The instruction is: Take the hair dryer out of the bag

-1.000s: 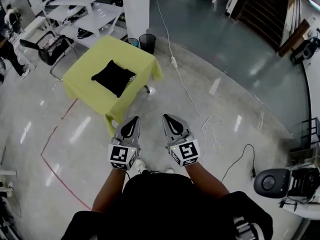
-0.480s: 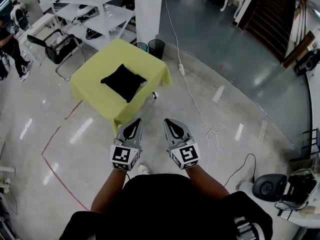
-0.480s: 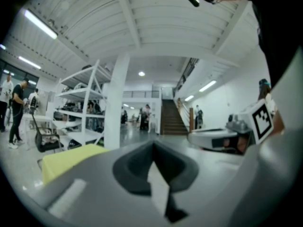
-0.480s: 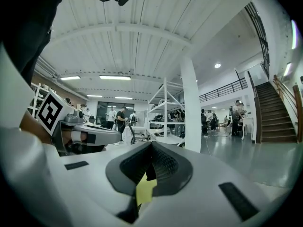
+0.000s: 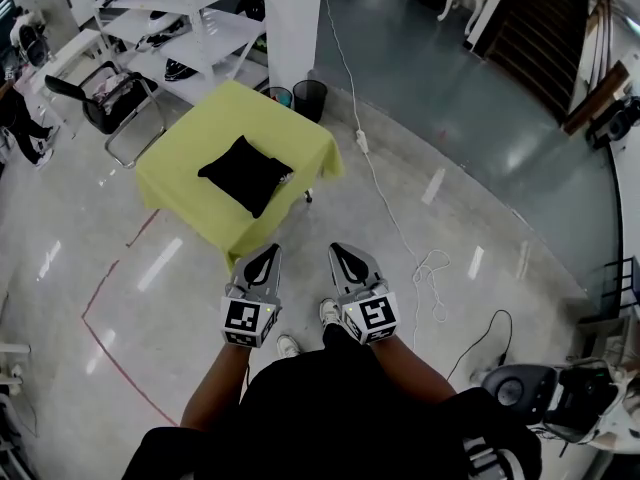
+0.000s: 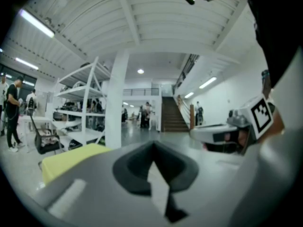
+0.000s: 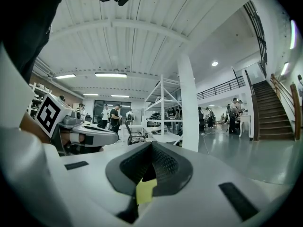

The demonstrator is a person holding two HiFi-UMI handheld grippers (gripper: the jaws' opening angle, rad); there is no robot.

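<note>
change: yellow table is nearer than a second ago, approach goes on | left gripper: jaws together, empty | right gripper: jaws together, empty | black bag: middle of table, untouched | hair dryer: not visible, probably inside | task: not started

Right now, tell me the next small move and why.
Probably step up to the table: the bag lies on it, well beyond the left hand-held gripper and right hand-held gripper, both shut and empty.
</note>
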